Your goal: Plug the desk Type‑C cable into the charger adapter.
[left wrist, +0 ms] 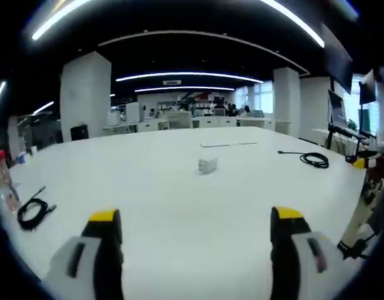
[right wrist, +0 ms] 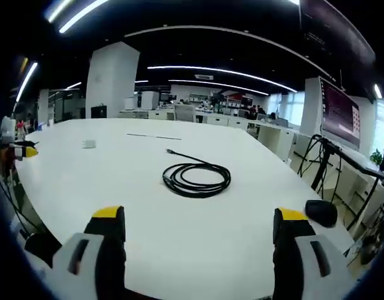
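A small white charger adapter [left wrist: 207, 165] lies on the white table [left wrist: 167, 206], ahead of my left gripper [left wrist: 198, 228], which stands open with nothing between its jaws. A coiled black cable [left wrist: 314, 159] rests at the table's far right in the left gripper view. In the right gripper view that black coil [right wrist: 196, 178] lies straight ahead, one loose end pointing away, and the adapter [right wrist: 88, 144] is a small white block far left. My right gripper [right wrist: 198, 228] is open and empty, short of the coil. The left gripper's yellow tip [right wrist: 26, 150] shows at the left edge.
Another black cable coil [left wrist: 32, 212] lies at the table's near left, beside a bottle with a red cap [left wrist: 3, 178]. A thin strip [left wrist: 228, 144] lies at the far side. A black mouse-like object [right wrist: 321, 212] sits by the right table edge. Monitors [right wrist: 338, 112] stand on the right.
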Demonstrator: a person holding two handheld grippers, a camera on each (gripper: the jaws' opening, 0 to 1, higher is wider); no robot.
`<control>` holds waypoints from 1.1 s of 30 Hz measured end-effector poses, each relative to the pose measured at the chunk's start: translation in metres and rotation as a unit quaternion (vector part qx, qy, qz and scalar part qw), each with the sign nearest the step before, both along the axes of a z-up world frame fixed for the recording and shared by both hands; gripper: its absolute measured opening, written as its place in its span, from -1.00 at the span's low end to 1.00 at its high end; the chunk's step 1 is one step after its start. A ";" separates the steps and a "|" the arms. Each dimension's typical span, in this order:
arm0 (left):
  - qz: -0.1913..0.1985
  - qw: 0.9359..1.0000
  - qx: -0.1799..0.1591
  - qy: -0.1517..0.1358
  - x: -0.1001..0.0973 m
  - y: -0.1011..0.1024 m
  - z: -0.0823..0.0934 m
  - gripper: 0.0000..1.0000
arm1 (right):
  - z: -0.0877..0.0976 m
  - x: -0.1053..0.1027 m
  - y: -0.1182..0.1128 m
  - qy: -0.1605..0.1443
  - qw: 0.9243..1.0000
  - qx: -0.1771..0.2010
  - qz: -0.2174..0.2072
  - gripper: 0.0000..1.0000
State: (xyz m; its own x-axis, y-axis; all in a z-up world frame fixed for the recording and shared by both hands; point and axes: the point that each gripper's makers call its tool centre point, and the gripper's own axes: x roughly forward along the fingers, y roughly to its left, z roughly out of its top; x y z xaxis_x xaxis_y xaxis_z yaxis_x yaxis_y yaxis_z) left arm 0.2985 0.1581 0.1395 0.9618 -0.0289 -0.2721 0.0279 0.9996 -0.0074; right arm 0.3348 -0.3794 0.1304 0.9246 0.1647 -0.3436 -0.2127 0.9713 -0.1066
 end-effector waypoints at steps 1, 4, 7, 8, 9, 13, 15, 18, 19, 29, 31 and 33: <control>0.000 1.000 -0.001 -0.002 0.000 0.000 0.001 0.99 | 0.000 0.000 0.000 -0.001 1.000 0.000 0.000 1.00; 0.000 1.000 -0.002 -0.002 0.000 0.000 0.001 0.99 | 0.000 0.000 0.001 0.000 1.000 -0.001 0.001 1.00; -0.002 1.000 -0.003 -0.003 0.001 -0.001 0.001 0.99 | 0.001 0.000 0.000 -0.001 1.000 -0.003 0.000 1.00; -0.003 1.000 -0.003 -0.003 0.001 -0.001 0.001 0.99 | 0.001 0.000 0.000 0.000 1.000 -0.003 0.000 1.00; -0.003 1.000 -0.004 -0.003 0.001 -0.002 0.001 0.99 | 0.001 -0.001 0.000 -0.001 1.000 -0.003 0.000 1.00; -0.006 1.000 -0.005 -0.004 0.002 -0.003 0.001 0.99 | 0.002 -0.001 -0.001 -0.002 1.000 -0.004 -0.002 1.00; -0.007 1.000 -0.005 -0.002 0.002 -0.003 0.001 0.99 | 0.003 -0.001 -0.001 -0.004 1.000 -0.005 -0.002 1.00; -0.007 1.000 -0.004 -0.003 0.002 -0.003 0.001 0.99 | 0.003 -0.001 -0.002 -0.005 1.000 -0.006 -0.004 1.00; -0.006 1.000 -0.005 -0.002 0.002 -0.002 0.000 0.99 | 0.003 -0.001 -0.002 -0.004 1.000 -0.006 -0.004 1.00; -0.002 1.000 -0.009 0.001 0.002 -0.003 -0.001 0.98 | 0.001 0.000 -0.007 -0.006 1.000 -0.008 -0.009 1.00; -0.003 1.000 -0.008 -0.002 0.003 -0.003 0.000 0.98 | 0.003 0.000 -0.008 -0.008 1.000 -0.009 -0.010 1.00; -0.002 1.000 -0.008 -0.004 0.004 -0.003 0.001 0.98 | 0.004 0.000 -0.009 -0.011 1.000 -0.008 -0.012 1.00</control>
